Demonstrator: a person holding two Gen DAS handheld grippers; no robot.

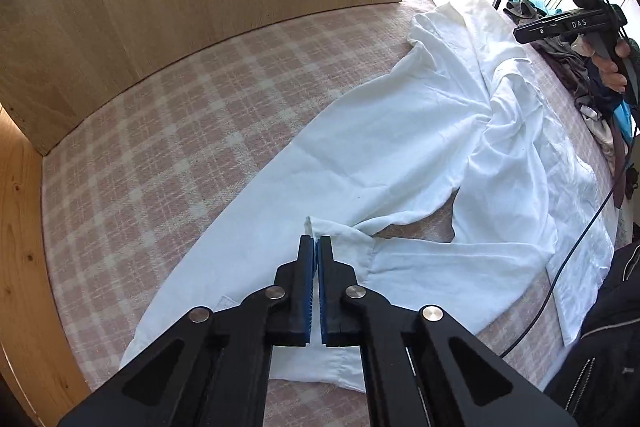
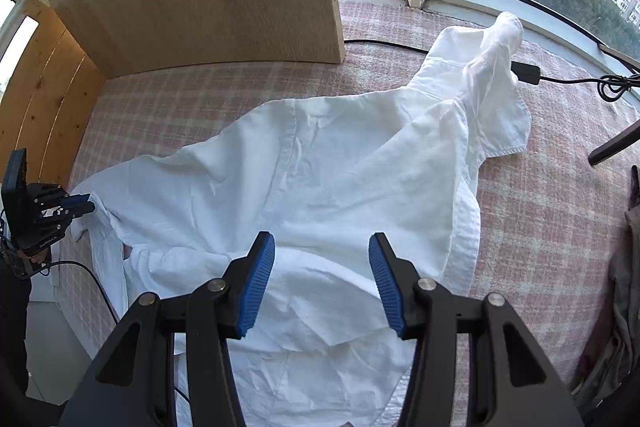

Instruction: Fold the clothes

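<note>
left gripper (image 1: 317, 247) pinches white shirt (image 1: 400, 147) cuff | right gripper (image 2: 322, 267) half-open, empty (window only in right view)

A white long-sleeved shirt (image 2: 328, 163) lies spread and rumpled on the pink checked bed cover, directly beneath and ahead of the right tool. One cuff (image 1: 340, 239) sits pinched at the left tool's tips; the far sleeve (image 2: 496, 67) is bunched upward.
</note>
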